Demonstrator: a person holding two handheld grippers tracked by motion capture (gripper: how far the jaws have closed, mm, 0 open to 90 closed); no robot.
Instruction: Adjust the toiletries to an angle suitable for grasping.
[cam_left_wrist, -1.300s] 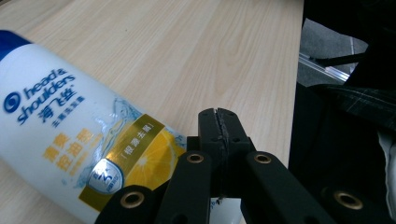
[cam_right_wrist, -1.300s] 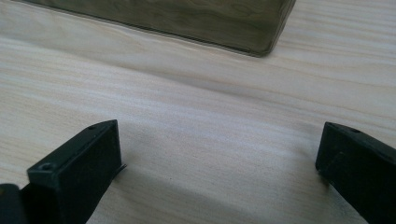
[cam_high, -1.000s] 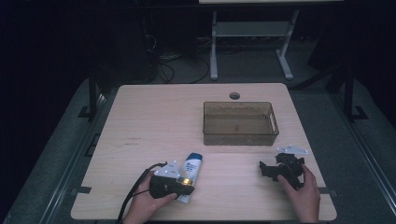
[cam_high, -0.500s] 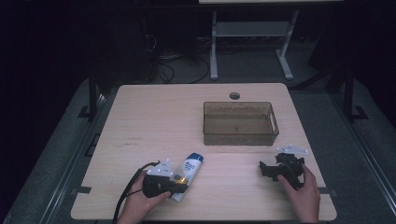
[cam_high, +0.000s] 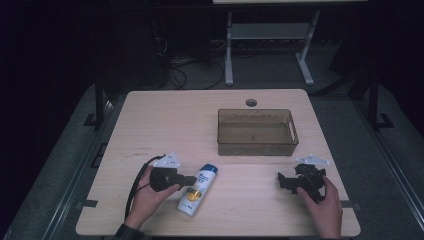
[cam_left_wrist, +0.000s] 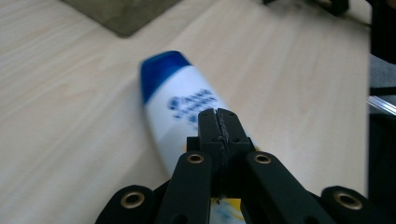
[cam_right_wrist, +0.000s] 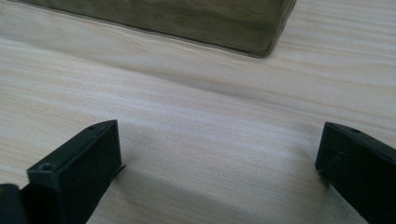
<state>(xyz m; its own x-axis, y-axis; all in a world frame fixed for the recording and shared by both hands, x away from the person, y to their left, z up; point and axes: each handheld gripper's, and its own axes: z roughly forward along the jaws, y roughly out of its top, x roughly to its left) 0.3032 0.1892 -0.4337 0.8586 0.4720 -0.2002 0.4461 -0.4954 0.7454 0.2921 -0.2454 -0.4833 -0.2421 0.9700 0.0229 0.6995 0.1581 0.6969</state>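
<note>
Left gripper (cam_high: 192, 178): my 2 jaws pressed together, empty, tips over the bottle
Right gripper (cam_high: 285, 180): my jaws spread wide, empty
White plastic shampoo bottle with blue cap (cam_high: 197, 189): lying flat, cap toward 1 o'clock; smoky clear plastic bin (cam_high: 257, 146) at its 1 o'clock, well apart

The bottle (cam_left_wrist: 180, 109) is blurred in the left gripper view, so its label cannot be read, and its lower end is hidden behind the closed jaws. The brown bin (cam_right_wrist: 187, 21) is cut off by the top edge in the right gripper view.
</note>
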